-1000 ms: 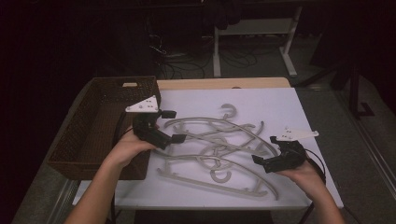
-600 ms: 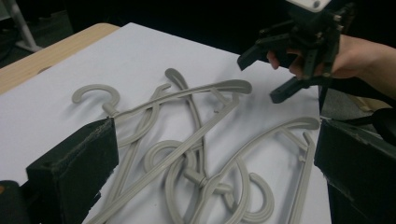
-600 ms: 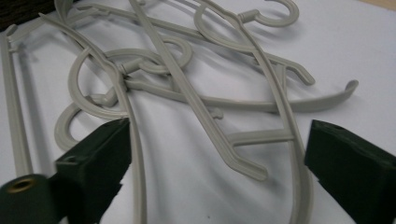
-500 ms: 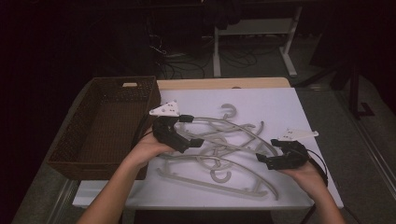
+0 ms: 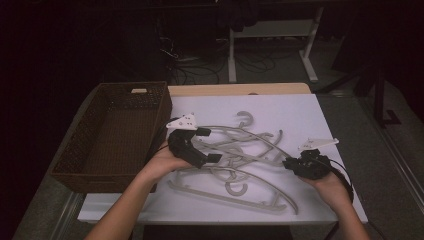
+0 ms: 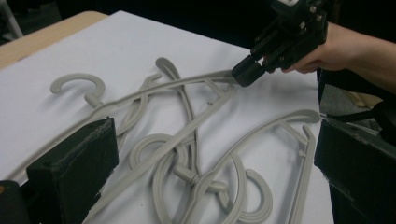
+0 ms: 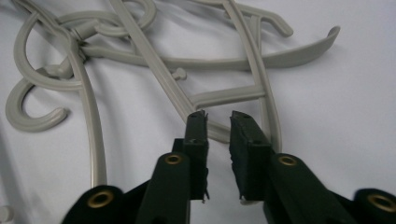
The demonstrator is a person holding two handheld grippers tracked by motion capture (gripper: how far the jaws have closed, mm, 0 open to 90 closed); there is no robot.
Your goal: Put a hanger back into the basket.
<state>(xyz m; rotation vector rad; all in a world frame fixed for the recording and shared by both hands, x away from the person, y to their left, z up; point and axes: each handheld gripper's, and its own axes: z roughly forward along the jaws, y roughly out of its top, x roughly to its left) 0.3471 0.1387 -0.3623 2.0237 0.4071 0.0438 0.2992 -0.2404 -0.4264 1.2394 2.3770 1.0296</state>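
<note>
Hangers lie tangled on the white sheet mid-table; three hooks can be counted, so three hangers are judged. The right gripper is nearly shut, jaws a narrow gap apart at one hanger's arm end, nothing yet gripped. The left gripper is spread wide over the pile, empty. A grasp is judged in hand; next, closing and lifting one free. One basket waits at far left.
</note>
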